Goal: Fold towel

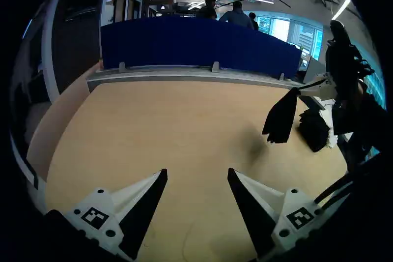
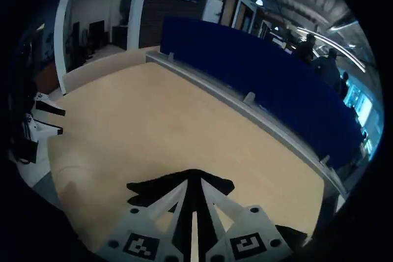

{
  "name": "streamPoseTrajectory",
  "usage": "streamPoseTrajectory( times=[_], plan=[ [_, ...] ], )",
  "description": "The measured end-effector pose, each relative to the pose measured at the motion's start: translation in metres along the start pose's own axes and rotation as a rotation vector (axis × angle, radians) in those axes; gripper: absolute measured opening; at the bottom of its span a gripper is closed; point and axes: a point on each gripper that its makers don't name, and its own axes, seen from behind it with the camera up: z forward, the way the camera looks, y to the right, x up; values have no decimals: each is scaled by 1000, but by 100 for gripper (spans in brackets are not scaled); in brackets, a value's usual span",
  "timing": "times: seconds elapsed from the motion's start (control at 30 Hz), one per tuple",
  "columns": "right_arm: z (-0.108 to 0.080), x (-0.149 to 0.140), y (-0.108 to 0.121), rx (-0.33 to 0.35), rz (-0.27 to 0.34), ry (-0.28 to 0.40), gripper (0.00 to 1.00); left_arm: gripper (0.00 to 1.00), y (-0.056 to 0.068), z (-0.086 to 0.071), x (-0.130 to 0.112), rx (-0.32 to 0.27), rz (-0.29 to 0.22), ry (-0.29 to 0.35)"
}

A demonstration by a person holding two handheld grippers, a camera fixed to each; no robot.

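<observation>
Towel (image 1: 282, 117): hanging from my right tool (image 2: 195, 178) above the right side of the counter (image 1: 162, 129); long axis running vertical, free end pointing down.
Right tool: I am clamping it narrow on the towel's top edge.
Left tool (image 1: 196, 173): I am holding it wide, gripping nothing.

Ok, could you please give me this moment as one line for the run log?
left tongs: open, empty, above table | right tongs: shut on towel | towel: black, hanging from right tongs
</observation>
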Motion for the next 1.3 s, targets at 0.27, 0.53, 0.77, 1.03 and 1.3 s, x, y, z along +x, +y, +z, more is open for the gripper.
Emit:
streamPoseTrajectory(
  times=[0.27, 0.53, 0.77, 1.03, 1.3],
  plan=[
    [-16, -3, 48, -42, 74, 16, 3, 91, 8, 7, 5, -12, 9, -3],
    [-32, -16, 96, -85, 117, 12, 3, 91, 13, 12, 6, -12, 23, -10],
    [-45, -28, 139, -133, 120, -8, 3, 91, 20, 16, 8, -17, 16, -18],
    [-61, -39, 189, -189, 132, -23, 3, 91, 27, 21, 9, -17, 36, -28],
    [-70, -52, 230, -227, 150, -34, 3, 91, 33, 26, 12, -18, 44, -38]
  ],
)
